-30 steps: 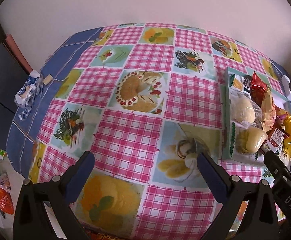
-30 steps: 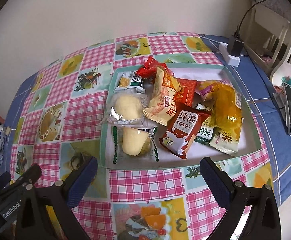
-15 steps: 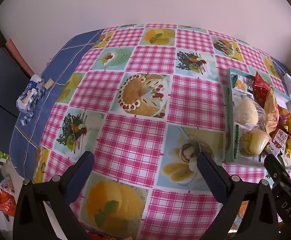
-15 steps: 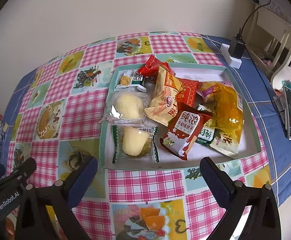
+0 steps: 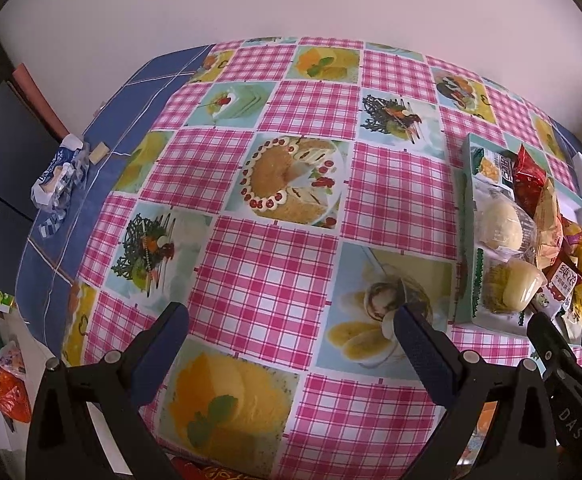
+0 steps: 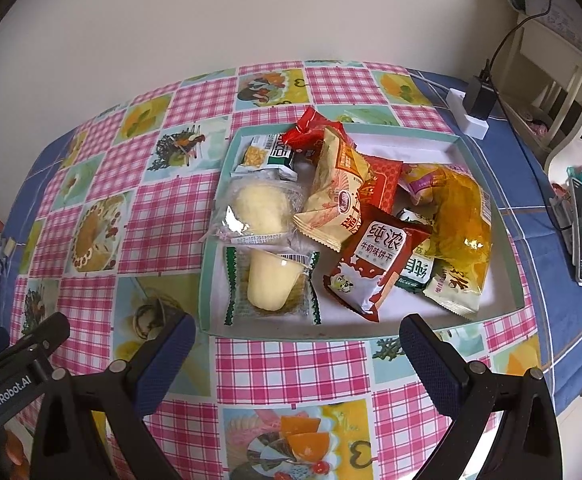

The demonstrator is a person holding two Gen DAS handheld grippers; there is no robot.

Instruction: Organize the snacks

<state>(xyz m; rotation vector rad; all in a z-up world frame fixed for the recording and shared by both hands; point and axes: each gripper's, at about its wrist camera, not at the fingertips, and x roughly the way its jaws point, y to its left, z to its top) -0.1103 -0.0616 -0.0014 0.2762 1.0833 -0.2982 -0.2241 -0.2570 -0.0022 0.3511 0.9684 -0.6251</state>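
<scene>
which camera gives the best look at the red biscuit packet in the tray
The right wrist view. There the red biscuit packet lies in full sight in the tray, its print facing the camera. In the left wrist view only a sliver of it shows at the far right edge, mostly hidden behind other snacks.

Both pictures are bright with soft daylight and only faint shadows, small white shiny spots sit on the clear bun wrapper (image 6: 233, 220) and the yellow bag (image 6: 473, 245), and the round lens bends the table's edges and darkens the corners.
</scene>
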